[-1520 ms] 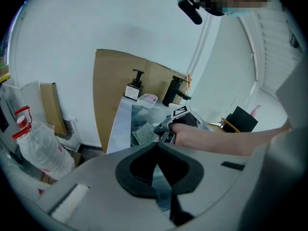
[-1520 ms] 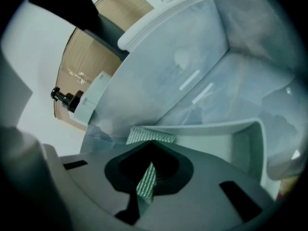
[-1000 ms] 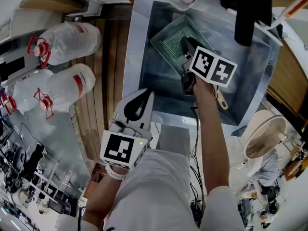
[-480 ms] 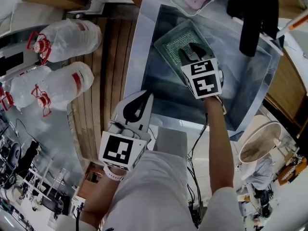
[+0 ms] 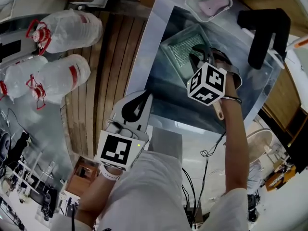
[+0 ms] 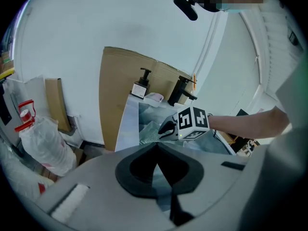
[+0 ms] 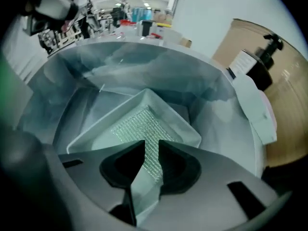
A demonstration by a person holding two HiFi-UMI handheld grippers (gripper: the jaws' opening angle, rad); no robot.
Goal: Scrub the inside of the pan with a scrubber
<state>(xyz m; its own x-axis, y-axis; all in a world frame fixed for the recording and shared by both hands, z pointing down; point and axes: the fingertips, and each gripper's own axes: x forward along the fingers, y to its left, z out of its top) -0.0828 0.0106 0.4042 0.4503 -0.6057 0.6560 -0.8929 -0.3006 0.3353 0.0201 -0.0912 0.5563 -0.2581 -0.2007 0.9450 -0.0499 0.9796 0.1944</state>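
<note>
A rectangular grey-green pan [image 5: 179, 48] with a ribbed floor lies tilted in the steel sink [image 5: 161, 88]. My right gripper [image 5: 202, 56] hangs over the pan's near side. In the right gripper view its jaws [image 7: 151, 146] are closing, a narrow gap still between them. The pan [image 7: 144, 114] shows through that gap, its near wall low in it, and no pad clearly presses on it. A pale handle [image 5: 218, 110] pokes out under my right wrist. My left gripper [image 5: 139, 102] is held outside the sink, by its near-left corner. Its jaws [image 6: 155, 148] are shut on nothing.
A black faucet [image 5: 264, 32] stands at the sink's far right. A tray with a pink block [image 5: 209, 3] sits on the far rim. A pump bottle [image 7: 262, 57] is by the wall. Two big water jugs [image 5: 67, 30] lie on the floor at the left.
My right gripper has shifted a little to the right over the pan, and its marker cube has turned. Its jaws parted half a second ago. My left gripper has stayed put.
</note>
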